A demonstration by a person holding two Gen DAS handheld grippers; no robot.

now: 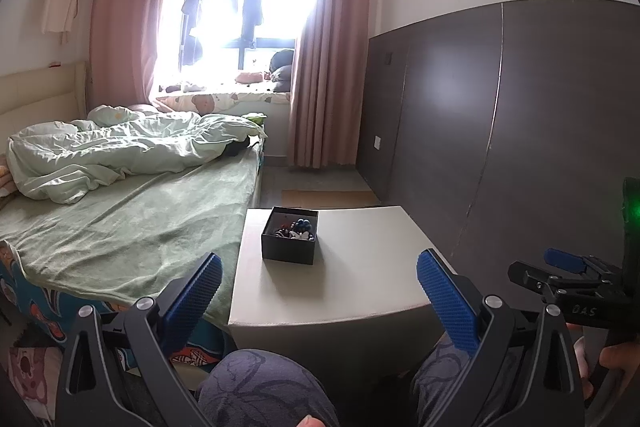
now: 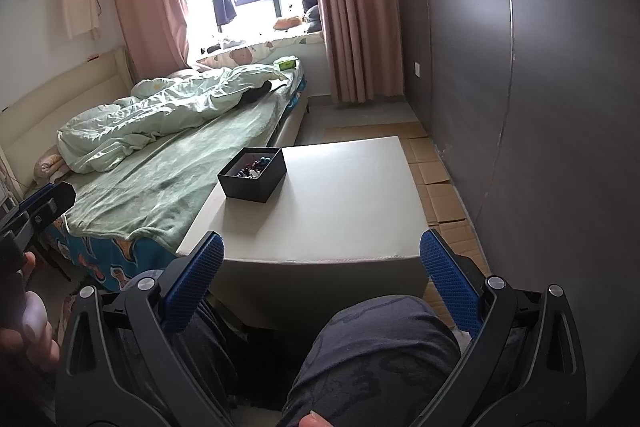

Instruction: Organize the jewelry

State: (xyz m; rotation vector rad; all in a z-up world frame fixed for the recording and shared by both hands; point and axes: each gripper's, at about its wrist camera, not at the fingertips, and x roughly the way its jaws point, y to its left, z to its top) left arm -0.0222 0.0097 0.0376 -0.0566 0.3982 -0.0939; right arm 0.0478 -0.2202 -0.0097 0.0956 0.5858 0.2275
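Basically both tools idle above the person's lap, nothing gripped. Left gripper [image 1: 318, 291] with blue ribbed pads has its jaws wide apart and empty, held short of the near edge of the white square tabletop [image 1: 360, 267]. Right gripper [image 2: 322, 271], same blue pads, jaws also wide apart and empty, likewise short of the near edge. In the left wrist view the right gripper shows at the far right of the picture, a hand [image 1: 612, 359] around its handle; in the right wrist view the left gripper's tip shows at the left side with a hand [image 2: 24, 323] on it.

Small black open-top square box [image 1: 290, 241] sits on the tabletop near the far left corner, well apart from both grippers. Inside it lies the mixed jewelry [image 1: 298, 229]: dark blue beads, reddish beads, a white piece; single items too small to tell.

Knees in dark patterned trousers [image 2: 376, 351] sit below the near edge. Bed with pale green sheet and crumpled duvet [image 1: 120, 195] runs just beside the tabletop's left edge. Dark panelled wall [image 1: 500, 115] to the right, pink curtains [image 1: 324, 67] by the bright window beyond, flattened cardboard [image 2: 436, 171] on the floor by the right edge.
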